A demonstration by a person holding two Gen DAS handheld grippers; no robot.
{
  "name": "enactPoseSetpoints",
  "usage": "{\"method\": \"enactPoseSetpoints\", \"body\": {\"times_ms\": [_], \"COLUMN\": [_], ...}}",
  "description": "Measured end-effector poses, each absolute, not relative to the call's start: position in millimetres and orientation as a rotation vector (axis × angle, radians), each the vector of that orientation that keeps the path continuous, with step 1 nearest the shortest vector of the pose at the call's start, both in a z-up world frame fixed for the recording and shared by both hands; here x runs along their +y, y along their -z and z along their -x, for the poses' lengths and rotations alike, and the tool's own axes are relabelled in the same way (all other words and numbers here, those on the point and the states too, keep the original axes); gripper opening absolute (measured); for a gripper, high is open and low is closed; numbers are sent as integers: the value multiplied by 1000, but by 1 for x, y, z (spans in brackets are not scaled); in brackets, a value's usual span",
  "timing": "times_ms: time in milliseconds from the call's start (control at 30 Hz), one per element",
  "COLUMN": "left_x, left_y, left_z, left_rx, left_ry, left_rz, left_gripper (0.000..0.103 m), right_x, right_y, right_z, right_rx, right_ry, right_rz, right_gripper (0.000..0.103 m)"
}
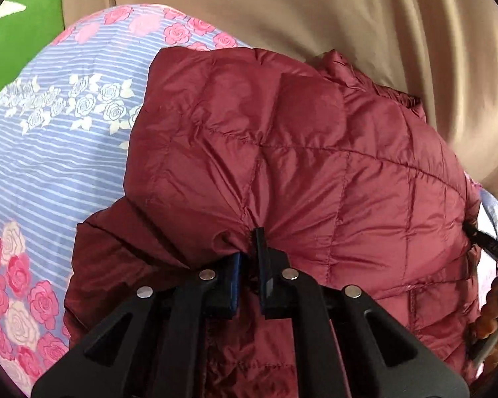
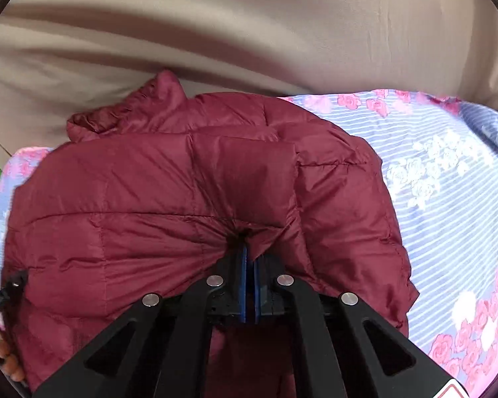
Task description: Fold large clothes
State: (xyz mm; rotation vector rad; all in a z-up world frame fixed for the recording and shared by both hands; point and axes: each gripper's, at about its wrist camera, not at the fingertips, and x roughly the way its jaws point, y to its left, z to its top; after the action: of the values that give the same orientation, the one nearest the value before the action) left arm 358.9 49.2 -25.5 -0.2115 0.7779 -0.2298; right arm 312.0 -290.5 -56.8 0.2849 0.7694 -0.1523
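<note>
Nearest cam: left gripper [image 1: 253,252], black w/ blue pads, clamped on a pinch of the dark-red quilted puffer jacket [image 1: 298,152]; right gripper [image 2: 249,258] likewise pinching jacket fabric, puckers radiating from both bites. Jacket lies bunched on the blue-striped rose-print bedsheet [image 1: 49,172], collar at far side against the beige curtain-like cloth [image 2: 249,33]. Prob. light, soft, puffy, slick shell, so it may slip; better to grip at seams/hem, not mid-panel. Open sheet left of jacket in left view, right of it in right view; far edge crowded by cloth.
</note>
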Motion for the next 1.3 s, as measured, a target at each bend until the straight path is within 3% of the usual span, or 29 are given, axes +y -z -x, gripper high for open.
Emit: {"method": "enactPoseSetpoints", "body": {"times_ms": [133,200,333,467,533,800,833,900,967,1067,1100,1133,1167,1233,1300], "left_x": [58,56,56,59,64,78,80,89,99,108,111,113,114,115,115], "left_y": [29,29,28,31,33,33,31,23,16,10,10,11,14,20,26], "left_z": [-357,-355,-352,-355,-356,-347,-344,-336,-330,-330,-333,-336,-340,-345,-345], "left_rx": [771,766,763,767,767,759,759,748,746,740,744,746,756,790,788], "left_ry": [253,244,234,250,266,327,328,340,304,252,223,202,189,161,157], "left_rz": [260,253,237,285,317,377,382,405,412,418,409,405,392,356,342], "left_gripper": [8,8,8,8,10,17,19,35,62,63,63,60,51,34,33], "right_x": [-314,-305,-219,-156,-172,-349,-357,-361,-360,-345,-339,-331,-323,-309,-306], "right_y": [35,18,8,34,47,69,63,51,38,37,43,48,50,28,0], "right_z": [-276,-259,-270,-288,-293,-265,-257,-250,-251,-284,-298,-309,-318,-312,-290], "right_rx": [652,588,670,745,760,772,764,730,703,723,756,783,803,706,555], "right_ry": [261,158,-142,-207,-154,117,143,139,88,40,43,64,80,53,-7], "right_rz": [-402,-453,-266,-29,-6,-347,-357,-369,-411,-422,-420,-416,-402,-389,-400], "right_gripper": [13,13,13,3,0,0,15,24,48,57,55,35,5,5,5]}}
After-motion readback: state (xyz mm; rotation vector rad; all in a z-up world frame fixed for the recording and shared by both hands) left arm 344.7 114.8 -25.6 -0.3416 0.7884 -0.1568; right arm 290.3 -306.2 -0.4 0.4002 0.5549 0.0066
